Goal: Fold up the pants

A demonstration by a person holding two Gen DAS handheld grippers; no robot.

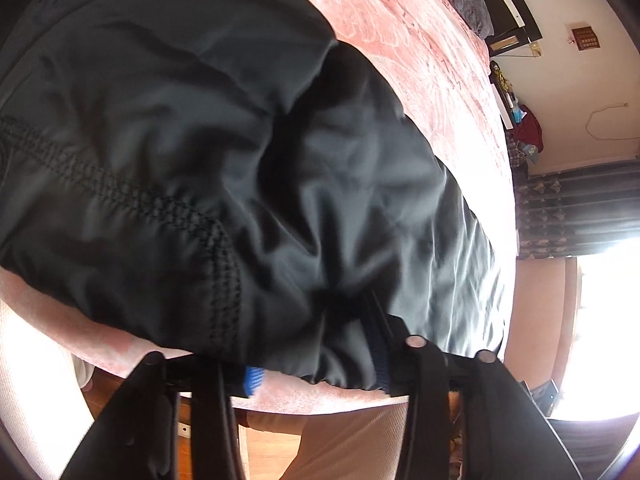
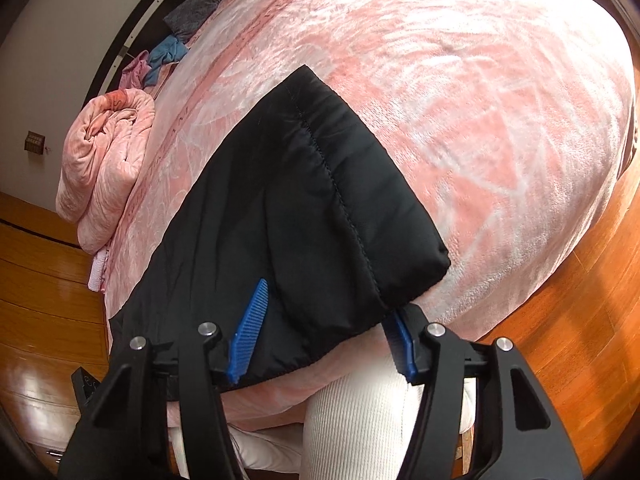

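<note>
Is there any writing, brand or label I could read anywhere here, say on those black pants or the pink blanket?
None can be read.
Black pants: only stitching shows, no label or brand.
Pink blanket: a pale woven pattern, no letters.
Small brown wall plaque: too small and blurred to tell.

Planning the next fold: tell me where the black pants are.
The black pants lie folded on the pink blanket at the bed's near edge, between the right gripper fingers, far from the rolled quilt.

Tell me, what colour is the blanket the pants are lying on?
Pink with a pale whitish pattern; the blanket shows best in the right wrist view, under the black pants.
</note>
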